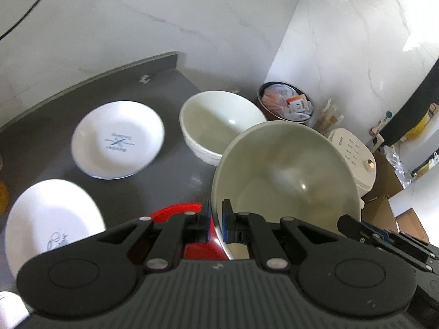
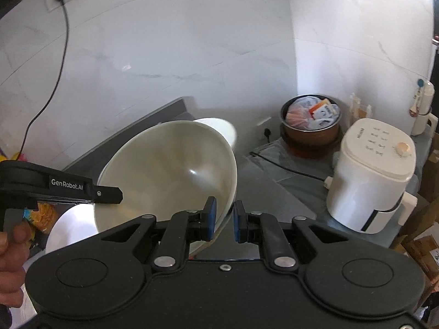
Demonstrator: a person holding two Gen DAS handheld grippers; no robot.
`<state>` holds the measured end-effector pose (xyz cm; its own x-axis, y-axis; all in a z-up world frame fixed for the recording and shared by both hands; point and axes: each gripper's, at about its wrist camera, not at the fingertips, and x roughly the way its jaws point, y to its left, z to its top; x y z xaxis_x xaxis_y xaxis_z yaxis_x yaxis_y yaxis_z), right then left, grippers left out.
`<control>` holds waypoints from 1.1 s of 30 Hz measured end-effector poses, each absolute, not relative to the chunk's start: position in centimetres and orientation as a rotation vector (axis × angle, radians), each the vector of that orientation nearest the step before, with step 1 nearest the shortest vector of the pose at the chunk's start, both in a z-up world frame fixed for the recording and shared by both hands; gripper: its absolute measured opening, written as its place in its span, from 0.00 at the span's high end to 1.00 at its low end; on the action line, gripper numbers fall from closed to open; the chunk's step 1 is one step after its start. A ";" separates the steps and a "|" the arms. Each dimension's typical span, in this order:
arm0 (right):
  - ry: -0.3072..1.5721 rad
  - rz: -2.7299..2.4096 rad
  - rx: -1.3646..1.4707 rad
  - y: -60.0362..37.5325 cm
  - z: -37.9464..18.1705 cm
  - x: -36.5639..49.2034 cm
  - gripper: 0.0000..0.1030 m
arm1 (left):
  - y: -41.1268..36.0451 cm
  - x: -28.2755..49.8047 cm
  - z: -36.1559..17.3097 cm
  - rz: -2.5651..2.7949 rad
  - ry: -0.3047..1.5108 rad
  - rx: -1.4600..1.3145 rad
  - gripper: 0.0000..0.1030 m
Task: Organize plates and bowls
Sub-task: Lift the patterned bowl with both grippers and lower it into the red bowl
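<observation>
Left wrist view. The left gripper (image 1: 217,220) pinches the near rim of a large cream bowl (image 1: 285,175) between its blue pads, one pad inside the rim and one outside; the bowl is tilted and lifted off the dark countertop (image 1: 175,175). A red bowl (image 1: 200,244) lies directly beneath the fingers. Ahead of the tongs stands a white ribbed bowl (image 1: 222,126); ahead and to their left lies a white plate with a printed centre (image 1: 118,139), and a second white plate (image 1: 52,222) rests close on the left. Part of the right gripper (image 1: 384,241) enters at lower right.

Right wrist view. The right gripper (image 2: 224,220) has its fingers partly spread around the bowl's near rim (image 2: 170,170); whether the pads touch it cannot be told. The left gripper (image 2: 65,189), held by a hand (image 2: 12,249), meets the bowl's left edge. The white ribbed bowl (image 2: 219,128) shows just behind the cream one. To the right of the tongs stand a white appliance (image 2: 370,181) and a brown pot filled with packets (image 2: 311,128).
</observation>
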<state>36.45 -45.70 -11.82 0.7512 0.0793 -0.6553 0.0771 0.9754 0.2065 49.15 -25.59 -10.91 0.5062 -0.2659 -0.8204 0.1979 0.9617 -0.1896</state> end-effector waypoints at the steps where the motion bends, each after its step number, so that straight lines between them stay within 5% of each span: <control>1: 0.724 0.008 0.222 -45.3 -11.8 36.5 0.88 | -25.2 49.1 -10.9 -0.271 1.003 -0.078 0.94; 33: 0.949 0.119 0.073 -38.6 -15.6 37.2 0.86 | -18.5 47.1 -15.7 -0.167 1.158 -0.131 0.94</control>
<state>37.18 -38.62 -15.56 0.5770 0.1333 -0.8058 -0.0694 0.9910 0.1143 47.13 -18.52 -15.67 0.3910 -0.1987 -0.8987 0.0640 0.9799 -0.1888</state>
